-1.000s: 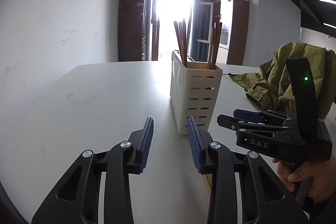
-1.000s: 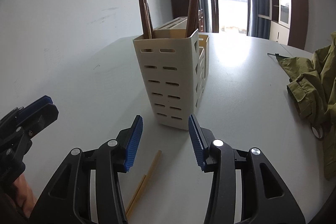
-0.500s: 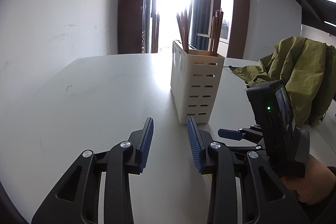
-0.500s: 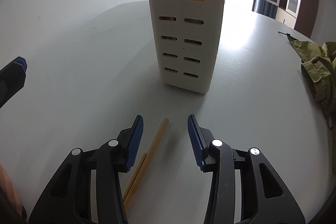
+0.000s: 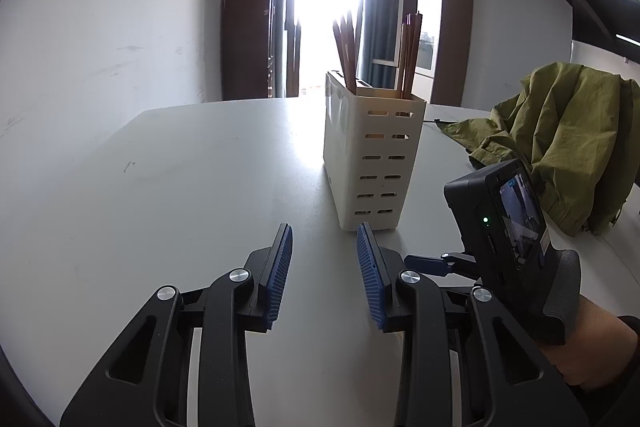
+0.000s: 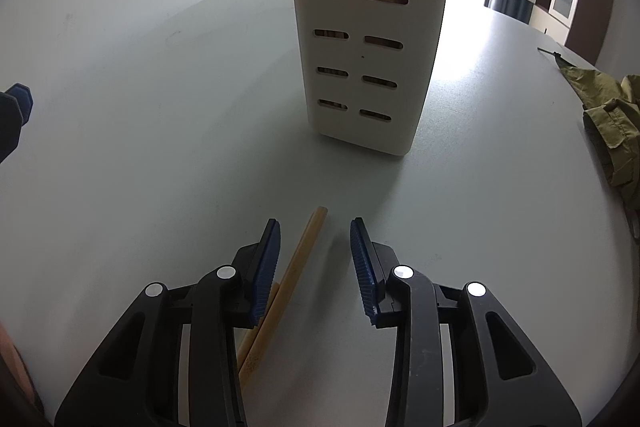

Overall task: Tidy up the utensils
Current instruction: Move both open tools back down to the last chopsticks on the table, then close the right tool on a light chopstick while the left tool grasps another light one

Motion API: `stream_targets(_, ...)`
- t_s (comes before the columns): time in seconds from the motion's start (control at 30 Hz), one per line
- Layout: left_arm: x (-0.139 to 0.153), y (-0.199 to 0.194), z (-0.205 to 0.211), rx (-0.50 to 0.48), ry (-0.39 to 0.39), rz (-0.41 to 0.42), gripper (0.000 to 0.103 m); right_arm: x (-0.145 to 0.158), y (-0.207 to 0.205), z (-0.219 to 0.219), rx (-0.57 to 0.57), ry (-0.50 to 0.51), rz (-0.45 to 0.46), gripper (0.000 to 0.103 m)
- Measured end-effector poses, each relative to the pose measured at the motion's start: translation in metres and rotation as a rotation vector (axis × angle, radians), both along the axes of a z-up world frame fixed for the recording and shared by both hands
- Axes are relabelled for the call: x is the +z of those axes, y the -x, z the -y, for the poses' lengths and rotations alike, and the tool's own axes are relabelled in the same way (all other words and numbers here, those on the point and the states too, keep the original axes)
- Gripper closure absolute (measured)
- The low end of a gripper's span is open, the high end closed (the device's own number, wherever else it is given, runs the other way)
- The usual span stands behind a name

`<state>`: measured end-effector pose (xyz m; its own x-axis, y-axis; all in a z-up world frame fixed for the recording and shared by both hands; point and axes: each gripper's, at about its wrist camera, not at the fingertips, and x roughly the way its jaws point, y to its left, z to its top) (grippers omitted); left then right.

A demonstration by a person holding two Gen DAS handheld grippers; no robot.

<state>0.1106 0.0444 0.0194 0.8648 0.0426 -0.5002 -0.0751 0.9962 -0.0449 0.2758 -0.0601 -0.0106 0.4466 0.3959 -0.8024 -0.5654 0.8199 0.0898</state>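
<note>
White table (image 5: 180, 187) has most chopsticks (image 5: 346, 47) already standing in the holder (image 5: 372, 163); my right gripper (image 6: 314, 247) is closing around two loose chopsticks (image 6: 296, 267) near the front edge, left gripper (image 5: 324, 259) empty, part open.

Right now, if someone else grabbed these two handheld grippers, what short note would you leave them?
Left gripper: open, empty, hovering over the table short of the slotted holder.
Right gripper: jaws closing around the light chopsticks lying flat in front of the holder; pads not yet pressing.
Done: dark chopsticks already stand in the holder.
Left: grip the light pair, lift it, drop it in.
</note>
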Motion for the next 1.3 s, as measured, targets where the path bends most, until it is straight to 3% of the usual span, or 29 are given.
stream_targets(0.23, -0.004, -0.002, 0.003, -0.009, -0.006, -0.016, 0.069, -0.005, 0.006, 0.0, -0.004, 0.01, -0.01, 0.076)
stream_targets(0.4, -0.006, -0.003, 0.003, -0.007, -0.005, -0.023, 0.07, -0.004, -0.001, 0.004, -0.006, 0.025, -0.002, 0.087)
stream_targets(0.63, -0.015, -0.008, 0.006, -0.019, -0.005, -0.059, 0.069, -0.003, -0.002, 0.011, -0.003, 0.014, -0.02, 0.096)
stream_targets(1.3, -0.076, -0.053, 0.038, -0.157, 0.014, -0.339, 0.07, 0.027, 0.008, 0.037, -0.069, -0.062, -0.008, 0.096)
